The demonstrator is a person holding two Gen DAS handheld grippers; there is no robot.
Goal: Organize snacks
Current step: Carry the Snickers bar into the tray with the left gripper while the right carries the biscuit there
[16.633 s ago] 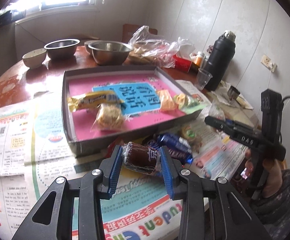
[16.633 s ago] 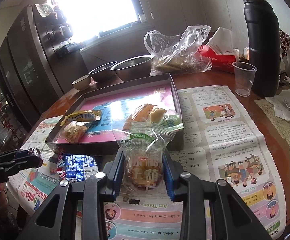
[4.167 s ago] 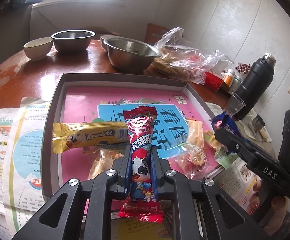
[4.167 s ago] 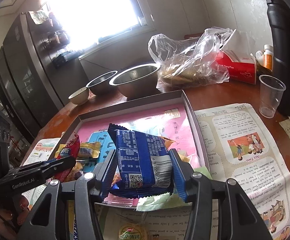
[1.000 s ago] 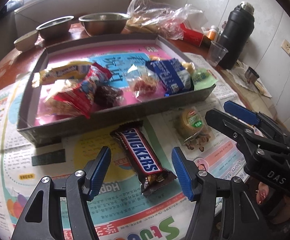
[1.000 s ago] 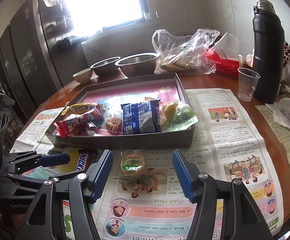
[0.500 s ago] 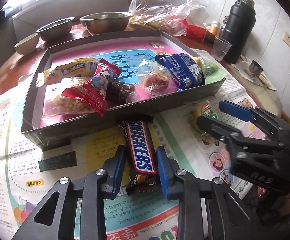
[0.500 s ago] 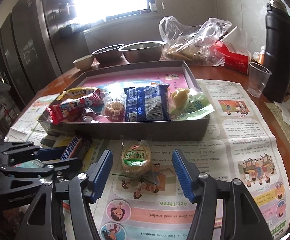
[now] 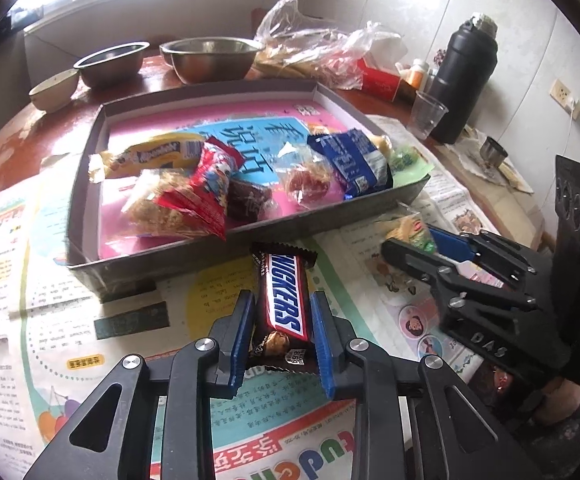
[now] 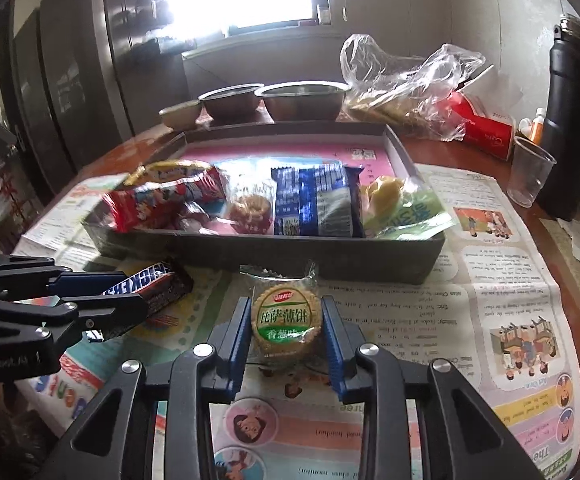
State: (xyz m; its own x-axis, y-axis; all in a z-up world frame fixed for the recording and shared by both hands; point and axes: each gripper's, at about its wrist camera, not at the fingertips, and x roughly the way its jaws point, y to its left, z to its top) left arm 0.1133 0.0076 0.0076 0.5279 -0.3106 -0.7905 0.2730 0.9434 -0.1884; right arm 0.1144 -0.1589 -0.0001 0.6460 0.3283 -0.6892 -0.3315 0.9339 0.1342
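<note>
A brown Snickers bar [image 9: 285,292] sits between the blue pads of my left gripper [image 9: 281,300], just in front of the grey cardboard tray [image 9: 193,252]. The jaws are closing and press its sides. In the right wrist view a round green-labelled biscuit pack [image 10: 285,320] is pinched by my right gripper [image 10: 285,308], whose jaws are also closing. The tray [image 10: 290,252] holds several wrapped snacks, among them a blue packet [image 10: 316,200] and a red packet [image 10: 161,200]. The left gripper [image 10: 129,292] with the bar [image 10: 145,280] shows at the left.
Newspaper [image 9: 89,320] covers the near part of the round wooden table. Behind the tray stand steel bowls [image 9: 213,58], a clear plastic bag [image 9: 314,52] and a red tissue box [image 10: 486,124]. A black flask [image 9: 462,80] and a plastic cup [image 9: 426,114] stand at the right.
Both grippers stood open around their snacks a second ago. The left one closed on the Snickers bar first, then the right one closed on the biscuit pack.
</note>
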